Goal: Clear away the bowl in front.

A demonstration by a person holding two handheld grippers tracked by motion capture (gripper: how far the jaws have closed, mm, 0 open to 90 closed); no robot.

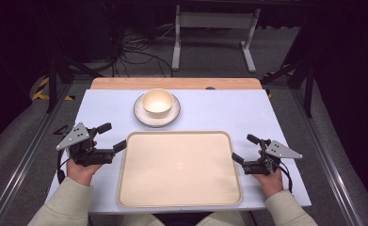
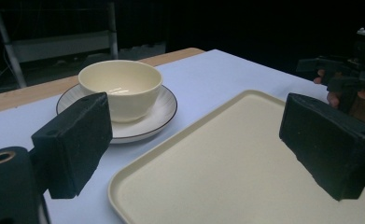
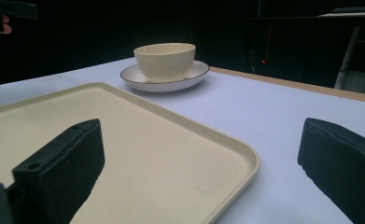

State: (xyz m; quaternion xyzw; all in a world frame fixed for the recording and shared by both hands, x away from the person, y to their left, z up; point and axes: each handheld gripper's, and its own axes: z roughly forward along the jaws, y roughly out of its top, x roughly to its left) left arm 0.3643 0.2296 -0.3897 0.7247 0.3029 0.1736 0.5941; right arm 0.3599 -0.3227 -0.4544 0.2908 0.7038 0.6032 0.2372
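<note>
From the high view, the left gripper [image 1: 109, 137] and right gripper [image 1: 245, 148] flank the cream tray [image 1: 179, 197], jaws wide and empty, each just off a side rim; the bowl [image 1: 157, 101] sits on its plate [image 1: 141, 115] beyond the far rim. The left gripper view shows bare table [image 2: 217, 74] between tray and plate (a narrow lane). In the right gripper view, the tray's near corner lies between the jaws.

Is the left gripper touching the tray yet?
Apart. In the high view, the left gripper hangs open beside the tray, with bare tabletop between them.
</note>
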